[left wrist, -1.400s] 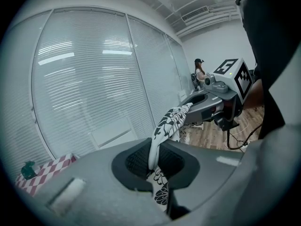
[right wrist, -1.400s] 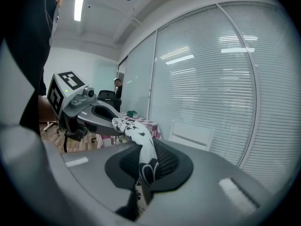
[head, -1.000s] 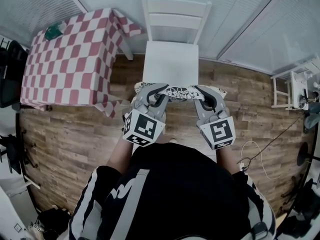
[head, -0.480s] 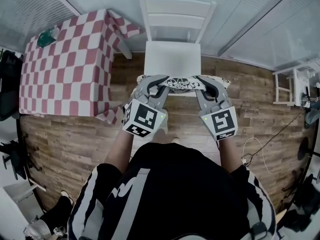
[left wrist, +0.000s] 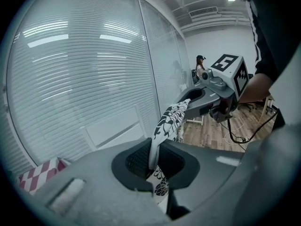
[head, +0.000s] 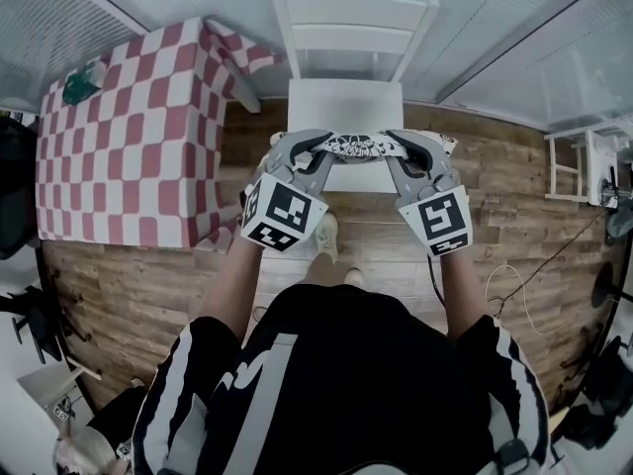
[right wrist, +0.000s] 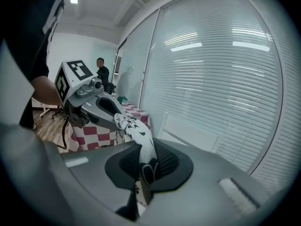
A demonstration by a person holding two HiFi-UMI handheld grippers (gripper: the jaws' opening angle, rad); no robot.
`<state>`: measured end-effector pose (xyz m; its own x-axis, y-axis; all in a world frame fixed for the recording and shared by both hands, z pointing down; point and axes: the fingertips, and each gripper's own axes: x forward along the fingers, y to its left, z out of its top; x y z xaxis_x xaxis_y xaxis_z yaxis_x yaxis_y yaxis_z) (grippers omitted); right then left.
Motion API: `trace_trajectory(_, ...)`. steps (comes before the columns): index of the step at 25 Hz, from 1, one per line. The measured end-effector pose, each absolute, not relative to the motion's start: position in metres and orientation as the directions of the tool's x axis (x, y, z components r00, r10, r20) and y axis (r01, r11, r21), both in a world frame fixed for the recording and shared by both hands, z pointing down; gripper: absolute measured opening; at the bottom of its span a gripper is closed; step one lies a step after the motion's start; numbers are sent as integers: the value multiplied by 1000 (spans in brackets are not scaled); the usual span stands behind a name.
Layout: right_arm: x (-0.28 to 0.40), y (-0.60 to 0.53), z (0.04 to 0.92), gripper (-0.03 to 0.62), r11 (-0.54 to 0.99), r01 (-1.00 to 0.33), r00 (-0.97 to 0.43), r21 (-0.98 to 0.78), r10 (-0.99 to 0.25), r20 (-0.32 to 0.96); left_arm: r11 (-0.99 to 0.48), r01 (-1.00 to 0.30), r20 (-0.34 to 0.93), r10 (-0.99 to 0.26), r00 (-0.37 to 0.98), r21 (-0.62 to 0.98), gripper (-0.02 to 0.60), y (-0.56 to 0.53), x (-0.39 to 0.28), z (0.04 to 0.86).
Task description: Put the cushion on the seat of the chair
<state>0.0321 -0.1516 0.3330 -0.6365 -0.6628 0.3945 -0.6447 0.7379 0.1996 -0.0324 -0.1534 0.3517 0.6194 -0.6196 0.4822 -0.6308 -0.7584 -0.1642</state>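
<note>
Between the jaws of the left gripper [left wrist: 154, 160], which are squeezed fully together, sits a pinched edge of the black-and-white patterned cushion [left wrist: 168, 121]; the fabric runs up and away toward the other hand. The right gripper [right wrist: 145, 169] has the same hold on the opposite end, its jaws clamped with only the thin squashed edge between the pads.

From the head view, the two grippers sit side by side, both tilted downward, and the cushion spans the gap between them like a taut band. Held at two ends this way, it hangs level instead of drooping from one corner, likely so it can be laid flat in one go.

The cushion is in the air at the front edge of the seat [head: 346, 107], which is bare, so the placing looks close but not yet done. The white chair [head: 353, 23] faces the person squarely, its slatted back toward the blind-covered glass wall, which suits a straight approach.

A table with a red-and-white checked cloth [head: 129, 137] stands just beside the chair on the left, on a wood-plank floor [head: 148, 275]. What remains, I judge, is to carry the cushion over the seat's middle, lower it, and let both ends go together.
</note>
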Motion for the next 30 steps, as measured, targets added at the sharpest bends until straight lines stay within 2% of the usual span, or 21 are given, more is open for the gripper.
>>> trace_trajectory(30, 11, -301, 382, 9, 778, -532, -623, 335, -627, 467, -799, -577, 558, -562, 611, -172, 15, -307, -53, 403)
